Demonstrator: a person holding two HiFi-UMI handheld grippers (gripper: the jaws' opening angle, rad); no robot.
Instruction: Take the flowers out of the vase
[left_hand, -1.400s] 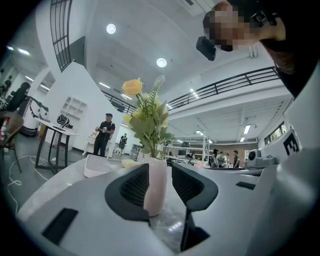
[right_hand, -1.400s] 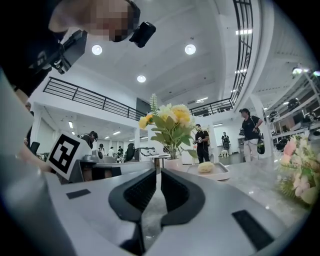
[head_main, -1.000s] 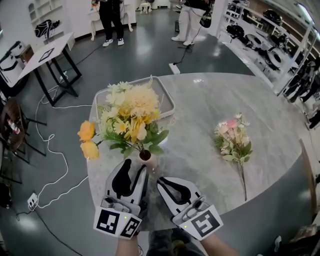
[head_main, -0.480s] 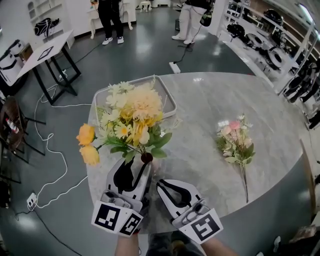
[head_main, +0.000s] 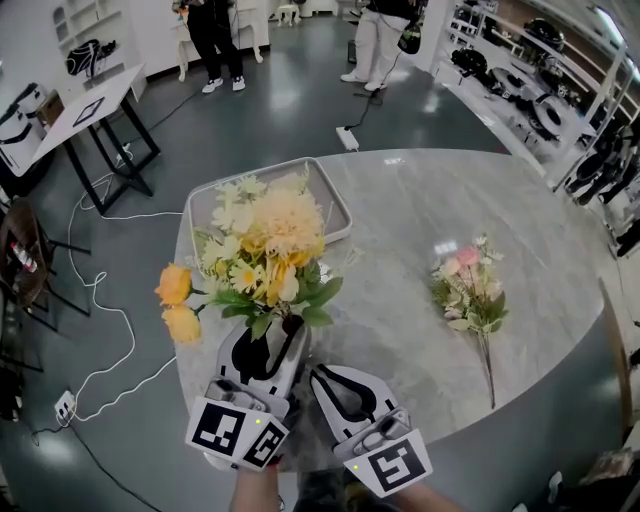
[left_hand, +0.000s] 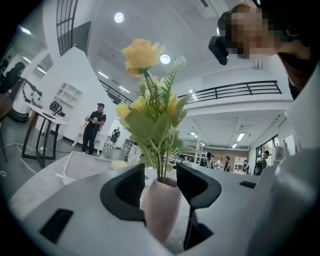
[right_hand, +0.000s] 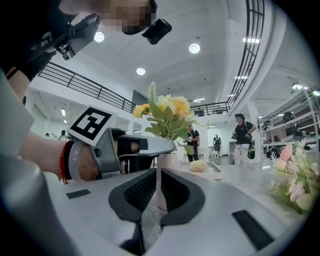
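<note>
A small pink vase (head_main: 293, 324) stands near the marble table's front edge. It holds a yellow-and-cream bouquet (head_main: 265, 240) with two orange roses leaning out to the left. My left gripper (head_main: 272, 336) points level, and its jaws have just been opening. In the left gripper view the vase (left_hand: 161, 207) sits between the left gripper's (left_hand: 161, 175) wide-spread jaws, with the stems (left_hand: 160, 160) rising above them. I see no firm squeeze on the vase. My right gripper (head_main: 322, 375) rests just right of the vase, shut and empty. From the right gripper (right_hand: 159, 172) view, the vase (right_hand: 167, 161) stands straight ahead.
A pink-and-white bunch (head_main: 468, 285) lies flat on the table to the right. A white tray (head_main: 335, 205) sits behind the bouquet, holding a yellow flower head (right_hand: 198, 165). The table edge (head_main: 185, 340) runs close on the left. People stand far back.
My left gripper has slid forward, and its jaws now flank the vase and stand wider. The right gripper has stayed in place.
</note>
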